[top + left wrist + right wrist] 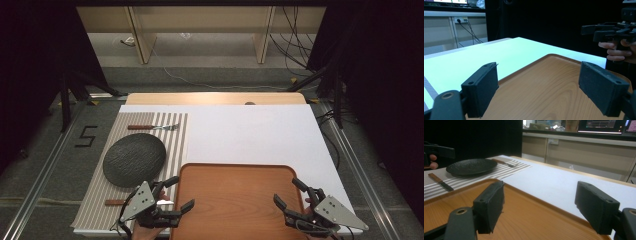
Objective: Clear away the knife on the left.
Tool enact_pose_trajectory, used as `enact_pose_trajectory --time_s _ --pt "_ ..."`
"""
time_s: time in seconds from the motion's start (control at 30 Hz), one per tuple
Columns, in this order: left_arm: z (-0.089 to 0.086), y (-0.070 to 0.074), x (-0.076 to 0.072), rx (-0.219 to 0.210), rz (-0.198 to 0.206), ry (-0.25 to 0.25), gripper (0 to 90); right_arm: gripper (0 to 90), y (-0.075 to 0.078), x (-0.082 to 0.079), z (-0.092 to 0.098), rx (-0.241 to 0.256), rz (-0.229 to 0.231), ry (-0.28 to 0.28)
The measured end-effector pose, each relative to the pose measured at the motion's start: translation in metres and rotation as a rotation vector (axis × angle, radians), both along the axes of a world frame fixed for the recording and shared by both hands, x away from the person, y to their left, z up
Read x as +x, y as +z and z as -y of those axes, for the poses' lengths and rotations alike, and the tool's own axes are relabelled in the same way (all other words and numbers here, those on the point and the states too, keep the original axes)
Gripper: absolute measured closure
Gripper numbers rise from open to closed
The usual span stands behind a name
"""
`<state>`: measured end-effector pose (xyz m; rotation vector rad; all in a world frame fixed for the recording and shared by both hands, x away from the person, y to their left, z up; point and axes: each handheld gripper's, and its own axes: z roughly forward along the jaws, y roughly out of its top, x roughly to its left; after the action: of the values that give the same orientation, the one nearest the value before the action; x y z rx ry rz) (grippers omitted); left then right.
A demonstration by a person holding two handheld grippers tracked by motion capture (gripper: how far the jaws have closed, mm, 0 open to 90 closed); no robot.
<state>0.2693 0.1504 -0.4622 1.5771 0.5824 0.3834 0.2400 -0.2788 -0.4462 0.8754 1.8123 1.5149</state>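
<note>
— Where are your grippers right now?

— My left gripper (176, 194) hangs over the near left corner of the tray (235, 200), my right gripper (290, 192) over its near right corner. Both sit above the tray's edges with nothing between the pads.

— Jaws spread or pressed together?

— Spread wide on both. In the left gripper view my two black jaws stand far apart with bare wood of the tray (544, 90) between them. The right gripper view shows the same: a wide gap, the tray (524, 217) beneath it.

— And the tray itself?

— It lies flat at the near edge of the white table (250, 132), its left side just beside the striped mat (100, 200).

— What's on the mat?

— A dark plate (134, 159) in the middle, a fork (152, 127) with a wooden handle beyond it, and a knife (116, 202) with a wooden handle on the near side, partly hidden under my left gripper. In the right gripper view I can see the plate (471, 166), the fork (505, 163) past it and the knife (441, 182) lying apart from the plate on the mat (461, 180).

— Can either camera see the other hand?

— Yes. In the left gripper view my right gripper (596, 31) shows far off with fingers (616, 51) wrapped around its handle.
</note>
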Motion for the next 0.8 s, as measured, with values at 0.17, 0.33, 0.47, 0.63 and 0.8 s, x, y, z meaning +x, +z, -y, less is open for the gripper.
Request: enact_pose_trajectory --time_s 0.17,0.33,0.47,0.63,0.8 --pt "-0.001 0.001 0.0 -0.004 0.001 0.0 15.6 24.7 0.0 0.0 0.0 0.003 0.0 0.0" --pt "-0.002 0.003 0.001 -0.002 0.002 0.002 15.6 24.7 0.0 0.0 0.0 0.001 -0.002 0.001" --pt "-0.004 0.005 0.001 -0.002 0.005 0.002 15.8 24.7 0.0 0.0 0.0 0.002 -0.002 0.002" --pt "-0.007 0.008 0.002 0.002 0.007 0.006 15.8 24.7 0.0 0.0 0.0 0.002 -0.002 0.003" --pt "-0.01 0.011 0.003 0.011 0.005 0.003 15.8 24.7 0.0 0.0 0.0 0.002 -0.003 0.003"
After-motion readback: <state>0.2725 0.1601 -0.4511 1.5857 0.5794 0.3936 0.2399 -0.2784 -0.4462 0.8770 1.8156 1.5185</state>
